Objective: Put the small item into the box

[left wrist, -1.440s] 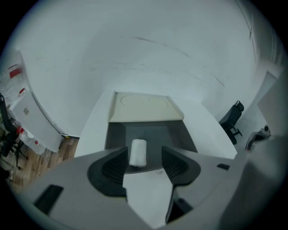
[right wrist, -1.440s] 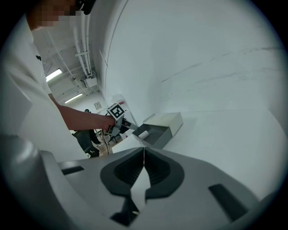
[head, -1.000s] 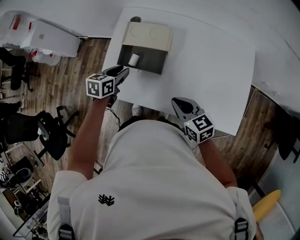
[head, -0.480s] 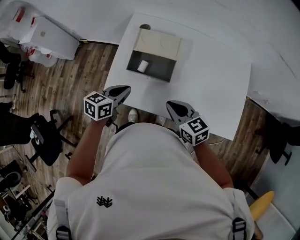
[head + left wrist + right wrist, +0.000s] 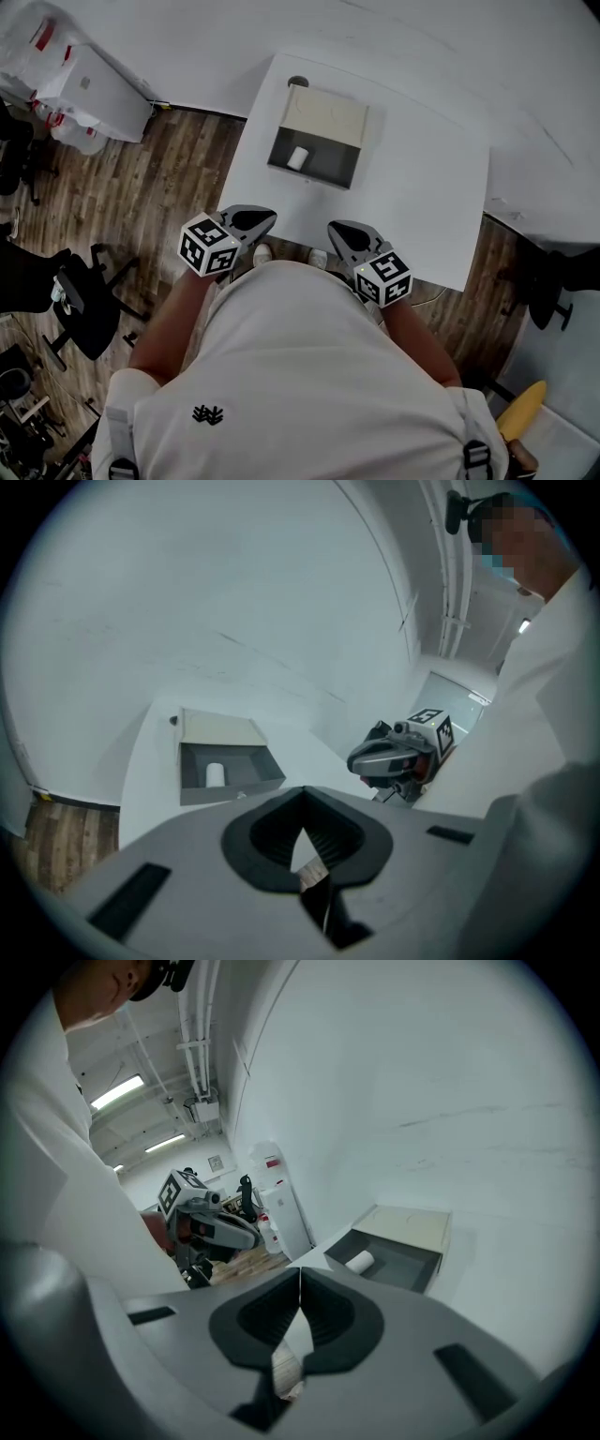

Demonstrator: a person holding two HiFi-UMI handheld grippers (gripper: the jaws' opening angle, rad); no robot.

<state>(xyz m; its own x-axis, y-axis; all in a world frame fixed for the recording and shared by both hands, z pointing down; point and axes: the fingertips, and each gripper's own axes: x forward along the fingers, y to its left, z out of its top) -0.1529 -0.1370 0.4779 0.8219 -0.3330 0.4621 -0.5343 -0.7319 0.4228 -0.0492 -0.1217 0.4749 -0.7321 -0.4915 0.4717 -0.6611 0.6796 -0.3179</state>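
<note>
- Both claws are shut tight and empty. The left gripper (image 5: 266,217) and the right gripper (image 5: 336,228) each have their jaws meeting, with nothing between them.
- The item (image 5: 298,157), a small white roll, lies inside the box (image 5: 330,163), toward 9 o'clock of its dark well and touched by neither claw.
- The box stands open at 11 o'clock on the table (image 5: 422,187). Both grippers hang over the table's 6 o'clock edge, well apart from the box.
- The task looks done, since the item is in the box and nothing it asks for seems left.
- A second ago the left gripper was up near the box's 8 o'clock corner with its jaws apart. It has since drawn back level with the right gripper and closed. The item was already in the box then.
</note>
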